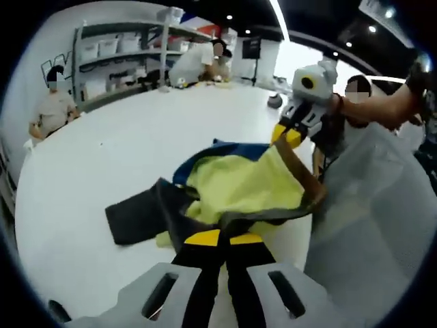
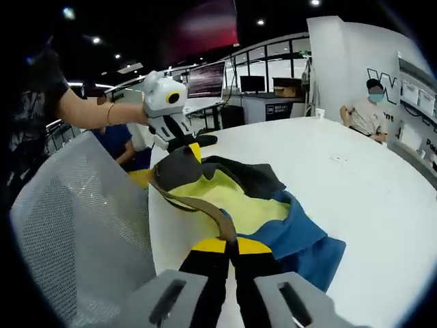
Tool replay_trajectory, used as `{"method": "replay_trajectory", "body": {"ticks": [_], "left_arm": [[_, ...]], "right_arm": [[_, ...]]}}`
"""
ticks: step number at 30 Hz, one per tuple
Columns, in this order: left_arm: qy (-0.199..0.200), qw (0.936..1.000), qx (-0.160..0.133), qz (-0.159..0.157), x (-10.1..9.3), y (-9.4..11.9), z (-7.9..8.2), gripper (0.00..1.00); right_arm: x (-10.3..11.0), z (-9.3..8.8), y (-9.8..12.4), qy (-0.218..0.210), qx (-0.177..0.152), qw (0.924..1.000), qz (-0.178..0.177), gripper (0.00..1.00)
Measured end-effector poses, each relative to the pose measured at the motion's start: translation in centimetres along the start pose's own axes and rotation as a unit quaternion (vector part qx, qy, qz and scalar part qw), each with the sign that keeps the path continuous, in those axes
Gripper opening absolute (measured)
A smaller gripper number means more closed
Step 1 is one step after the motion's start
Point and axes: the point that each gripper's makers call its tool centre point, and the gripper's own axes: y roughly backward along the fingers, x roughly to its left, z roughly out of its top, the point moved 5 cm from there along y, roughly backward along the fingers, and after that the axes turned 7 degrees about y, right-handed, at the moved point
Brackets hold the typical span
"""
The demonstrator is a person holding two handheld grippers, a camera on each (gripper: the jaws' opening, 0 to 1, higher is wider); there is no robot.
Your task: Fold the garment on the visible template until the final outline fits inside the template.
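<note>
The garment (image 1: 239, 188), a jacket with a yellow lining, blue panels and dark grey sleeves, sits bunched on the white table (image 1: 102, 157), lifted at two edges. In the left gripper view, the left gripper (image 1: 222, 239) has its yellow-tipped jaws pressed together on a dark hem at the near side of the heap, while the right gripper (image 1: 288, 135) comes in from the right, pinching the far brown-trimmed edge and holding it up off the table. The right gripper view shows the same from the other side: the right gripper (image 2: 229, 244) is clamped on the brown trim (image 2: 205, 205), and the left gripper (image 2: 184, 147), carried by a bare arm with a bracelet (image 2: 109, 113), grips the grey collar end. A grey mesh chair back (image 2: 75, 225) stands just beside the table edge. Large letters on the far wall (image 2: 382, 78) are cut off, so I cannot read them. A seated person (image 2: 369, 113) waits at the far side.
</note>
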Motion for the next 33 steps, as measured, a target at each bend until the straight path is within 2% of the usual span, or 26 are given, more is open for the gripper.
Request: {"method": "replay_trajectory", "body": {"ticks": [5, 8, 14, 24, 29, 33], "left_arm": [[-0.001, 1.0, -0.002, 0.004, -1.4, 1.0, -0.4, 0.01], [0.016, 0.9998, -0.009, 0.003, -1.9, 1.3, -0.5, 0.01], [0.032, 0.9993, 0.008, -0.018, -3.2, 2.5, -1.5, 0.01], [0.035, 0.998, 0.023, -0.047, -6.2, 4.4, -1.9, 0.01], [0.047, 0.9966, 0.038, -0.056, -6.8, 4.8, -2.4, 0.01], [0.056, 0.9943, 0.047, -0.077, -8.1, 5.1, -2.9, 0.01]], "right_arm": [[1.7, 0.4, 1.4, 0.02, 0.001, 0.9998, 0.006, 0.0], [2.9, 0.9, 2.1, 0.01, -0.013, 0.9997, 0.019, 0.0], [4.6, 1.1, 2.8, 0.018, -0.003, 0.9992, 0.036, 0.0], [7.2, 1.4, 4.3, 0.017, 0.007, 0.9971, 0.074, 0.0], [8.1, 1.4, 5.1, 0.002, 0.005, 0.996, 0.089, 0.0], [9.0, 1.5, 5.8, -0.005, 0.008, 0.9946, 0.103, 0.0]]}}
